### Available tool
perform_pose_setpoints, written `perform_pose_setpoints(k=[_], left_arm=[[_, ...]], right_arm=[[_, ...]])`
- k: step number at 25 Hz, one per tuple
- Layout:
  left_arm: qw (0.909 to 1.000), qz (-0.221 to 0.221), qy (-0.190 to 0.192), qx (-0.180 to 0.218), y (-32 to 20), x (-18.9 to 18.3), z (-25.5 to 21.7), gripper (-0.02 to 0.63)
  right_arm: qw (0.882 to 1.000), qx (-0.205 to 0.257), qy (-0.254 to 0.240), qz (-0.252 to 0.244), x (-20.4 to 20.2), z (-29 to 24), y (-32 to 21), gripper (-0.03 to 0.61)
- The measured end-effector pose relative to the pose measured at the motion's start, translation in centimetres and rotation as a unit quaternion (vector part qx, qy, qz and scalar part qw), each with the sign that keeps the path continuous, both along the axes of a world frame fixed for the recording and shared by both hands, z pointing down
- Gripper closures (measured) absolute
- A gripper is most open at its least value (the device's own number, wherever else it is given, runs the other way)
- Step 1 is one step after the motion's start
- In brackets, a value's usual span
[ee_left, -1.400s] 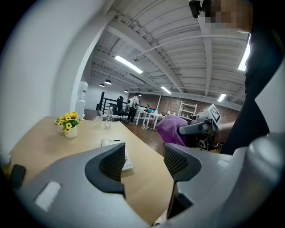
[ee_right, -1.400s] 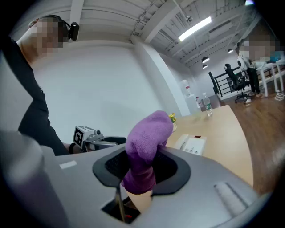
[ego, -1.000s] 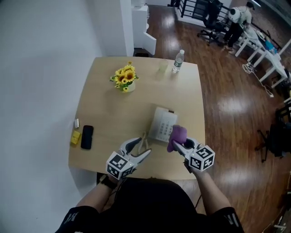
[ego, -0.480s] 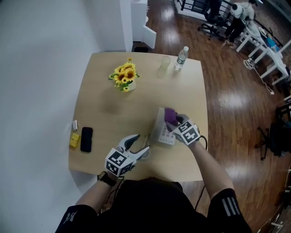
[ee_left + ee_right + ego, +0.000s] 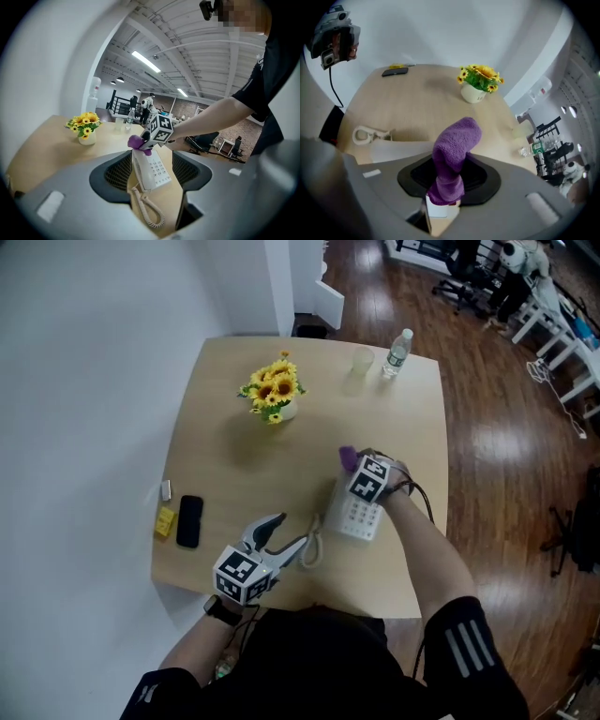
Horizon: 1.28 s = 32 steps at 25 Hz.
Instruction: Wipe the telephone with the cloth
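Wooden tabletop, square, set against a white wall. Telephone, white with a keypad, lies flat near the tabletop's right edge, toward the person's side; its coiled cord loops off the near left corner. Right gripper is over the far end of the telephone, jaws clamped on a purple cloth. The right gripper view shows the cloth bunched upright between the closed jaws and drooping forward at its tip. From the left gripper view the cloth sits against the top end of the telephone, probably touching it, though actual contact is hard to confirm from that angle. Left gripper is held low near the front edge, just left of the cord, jaws spread apart and holding nothing; telephone and cord show in the gap beyond them. Elsewhere: sunflowers in a small white vase at the far middle, a water bottle and a clear cup at the far right corner, and a black mobile phone beside a small yellow item at the left edge.
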<state>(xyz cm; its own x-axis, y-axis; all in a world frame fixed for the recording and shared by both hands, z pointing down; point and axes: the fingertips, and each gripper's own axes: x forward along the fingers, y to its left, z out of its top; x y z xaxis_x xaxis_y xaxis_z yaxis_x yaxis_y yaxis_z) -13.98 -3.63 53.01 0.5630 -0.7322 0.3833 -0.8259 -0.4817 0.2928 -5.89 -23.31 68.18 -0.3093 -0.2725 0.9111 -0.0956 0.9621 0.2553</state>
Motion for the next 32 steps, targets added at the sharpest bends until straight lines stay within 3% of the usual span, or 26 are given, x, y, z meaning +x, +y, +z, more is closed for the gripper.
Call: perform_pose_setpoints(k=[4,13,18,32], left_arm=[[0.9999,-0.005,-0.01,-0.011,0.0,-0.4,0.3,0.348],[0.9999,-0.004,-0.01,-0.007,-1.6,0.0,0.4,0.348],[0.9999,0.004,-0.015,0.001,-2.3,0.8,0.2,0.348],[0.9998,-0.001,-0.013,-0.013,-2.5,1.6,0.5,0.348]], right_arm=[[1.0,-0.004,-0.013,0.015,-0.5,0.0,-0.6,0.446],[0.995,0.014,0.019,-0.092,-1.5,0.1,6.2,0.456],[0.993,0.027,0.003,-0.116,-2.2,1.2,9.4,0.454],[0.977,-0.008,0.016,-0.213,-1.4,6.0,21.3,0.446]])
